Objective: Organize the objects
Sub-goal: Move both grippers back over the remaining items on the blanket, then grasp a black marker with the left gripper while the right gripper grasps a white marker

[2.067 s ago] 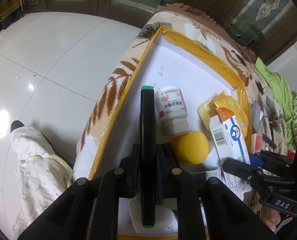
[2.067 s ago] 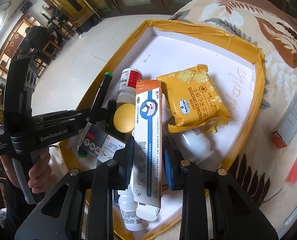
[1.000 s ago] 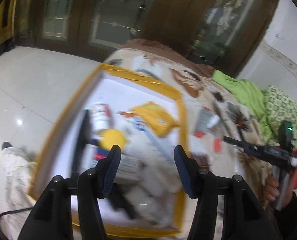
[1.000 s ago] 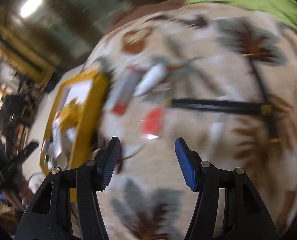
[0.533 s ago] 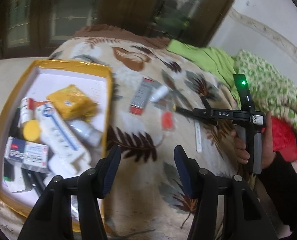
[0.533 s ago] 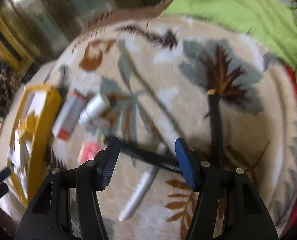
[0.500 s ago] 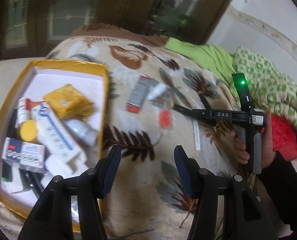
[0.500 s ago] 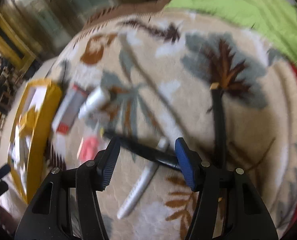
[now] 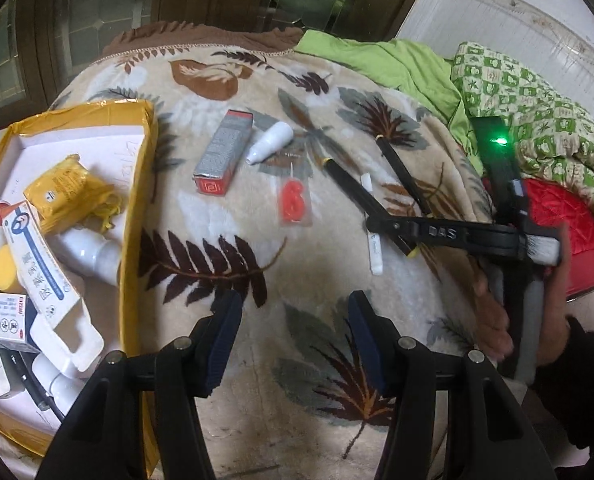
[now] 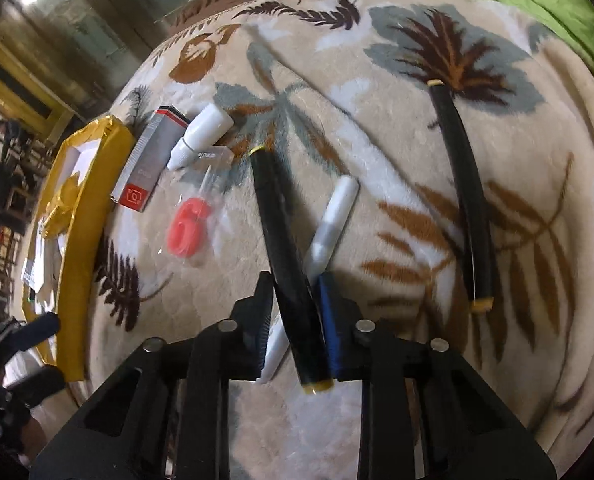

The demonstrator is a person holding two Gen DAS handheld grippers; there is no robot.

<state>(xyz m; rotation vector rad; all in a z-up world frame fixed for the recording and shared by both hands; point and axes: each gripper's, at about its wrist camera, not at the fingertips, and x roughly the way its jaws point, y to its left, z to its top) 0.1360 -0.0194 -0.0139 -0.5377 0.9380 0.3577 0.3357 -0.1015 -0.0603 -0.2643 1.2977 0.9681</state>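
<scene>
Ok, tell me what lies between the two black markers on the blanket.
A white pen lies between the held black marker and the other black marker, close beside the held one; otherwise bare blanket. Right wrist view.

I see open blanket (image 9: 297, 360) under my left gripper (image 9: 293, 340), a clear lane ahead until the red candle (image 9: 295, 202) and grey carton (image 9: 223, 152). The yellow-edged box (image 9: 137, 184) walls off the left side. On the right, two black markers (image 10: 285, 256) (image 10: 463, 192) and a white pen (image 10: 331, 224) lie close together, probably touching.
</scene>
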